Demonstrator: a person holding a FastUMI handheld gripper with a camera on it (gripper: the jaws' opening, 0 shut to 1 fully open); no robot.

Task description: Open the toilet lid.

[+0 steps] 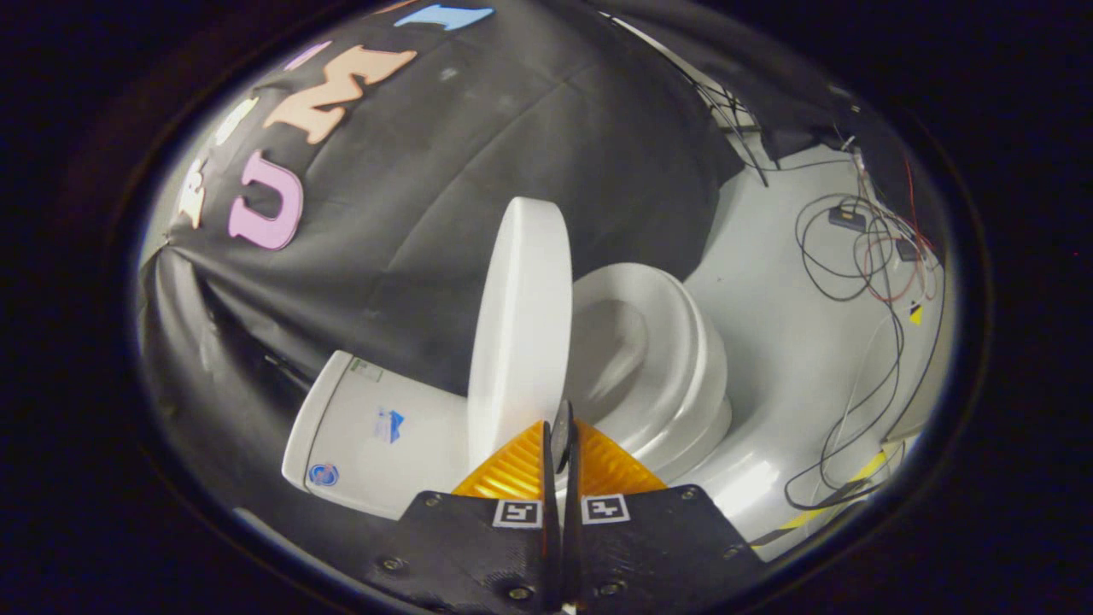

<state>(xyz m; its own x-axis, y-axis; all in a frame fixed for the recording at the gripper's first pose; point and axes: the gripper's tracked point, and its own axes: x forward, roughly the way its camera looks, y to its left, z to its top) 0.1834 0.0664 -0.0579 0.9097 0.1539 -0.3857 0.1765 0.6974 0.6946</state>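
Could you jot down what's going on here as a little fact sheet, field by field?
lid: white oval plastic toilet lid, raised, standing on edge
seat: white toilet seat, down on the bowl, uncovered
tank: white toilet tank, behind the lid
gripper: gripper, fingers closed together, empty, near the lid's lower edge
floor: pale floor, loose black cables beyond the toilet

The gripper [561, 437] has its fingers closed together, gripping nothing, their tips at the lower edge of the lid [519, 329], which stands raised over the seat [675, 342], with the tank [376, 436] behind and cables [862, 256] on the floor [786, 342]
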